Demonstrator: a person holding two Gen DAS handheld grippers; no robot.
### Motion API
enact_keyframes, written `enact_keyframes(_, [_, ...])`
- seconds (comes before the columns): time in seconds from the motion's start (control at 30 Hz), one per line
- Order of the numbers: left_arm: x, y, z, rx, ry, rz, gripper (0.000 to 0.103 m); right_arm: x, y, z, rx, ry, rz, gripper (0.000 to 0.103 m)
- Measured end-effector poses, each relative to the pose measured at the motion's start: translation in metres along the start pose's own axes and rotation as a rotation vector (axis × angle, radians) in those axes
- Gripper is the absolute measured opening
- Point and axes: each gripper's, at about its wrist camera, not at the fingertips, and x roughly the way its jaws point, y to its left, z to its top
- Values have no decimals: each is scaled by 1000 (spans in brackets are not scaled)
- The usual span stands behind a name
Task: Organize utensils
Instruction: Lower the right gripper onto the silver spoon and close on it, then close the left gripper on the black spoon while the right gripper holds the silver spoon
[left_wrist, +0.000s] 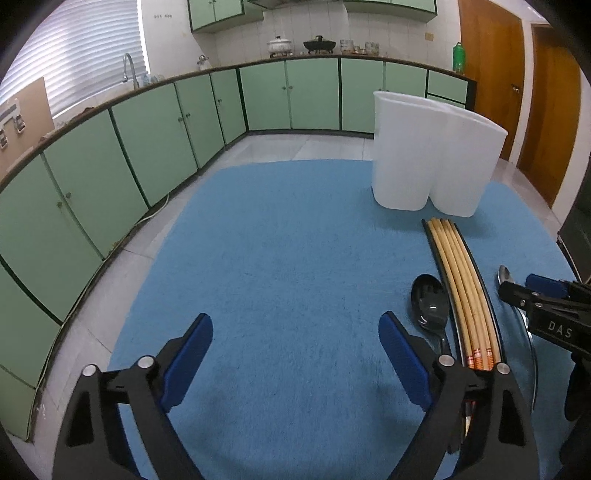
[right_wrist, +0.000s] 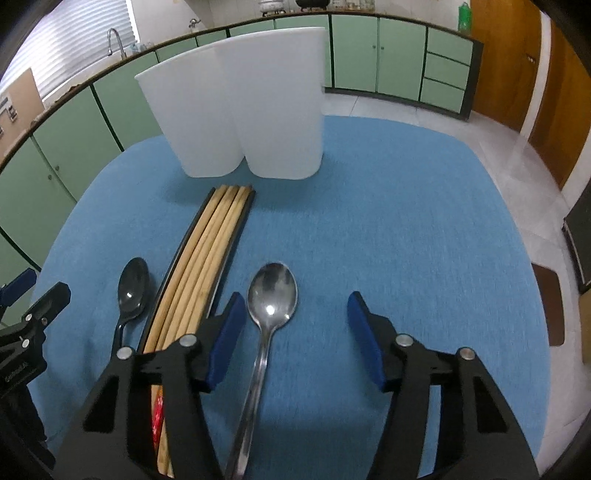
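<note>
A silver spoon (right_wrist: 272, 291) lies on the blue cloth (right_wrist: 406, 221), bowl pointing away. Its handle runs between the fingers of my right gripper (right_wrist: 295, 325), close to the left pad. The pads stand apart from it, so that gripper is open. Left of the spoon, wooden chopsticks (right_wrist: 207, 251) lie in a long black tray, and a black spoon (right_wrist: 133, 288) lies beyond them. My left gripper (left_wrist: 295, 350) is open over bare cloth, left of the black spoon (left_wrist: 430, 299) and the chopsticks (left_wrist: 465, 280). A white two-compartment holder (right_wrist: 240, 110) stands upright behind the chopsticks.
The cloth covers the table top to its edges (left_wrist: 155, 258). Green cabinets (left_wrist: 147, 147) line the far wall and left side. Wooden doors (right_wrist: 517, 62) stand at the right. A brown flat object (right_wrist: 550, 306) sits just off the table's right side.
</note>
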Motion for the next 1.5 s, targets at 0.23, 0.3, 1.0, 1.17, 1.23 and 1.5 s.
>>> enact_keyframes(0.23, [7,-12,4,0,23,-78,89,-2,7,-1,-44,-23,19,28])
enact_keyframes(0.3, [10,-22,8,12,28,-93,89,-4,3,-2,-47,-27,25,28])
enact_keyframes(1.0, [61,-64,29,25,103,-107,89,-10,-23,-8,1,-46,14,28])
enact_keyframes(1.17, [60,-63,30,7,118,-119,91,-10,-24,-8,-6,-46,9,29])
enact_keyframes(1.23, [58,-61,29,-3,128,-120,93,-10,-23,-8,-6,-45,10,29])
enact_keyframes(1.5, [39,-49,19,-63,153,-133,94,-10,-21,-7,-12,-42,3,29])
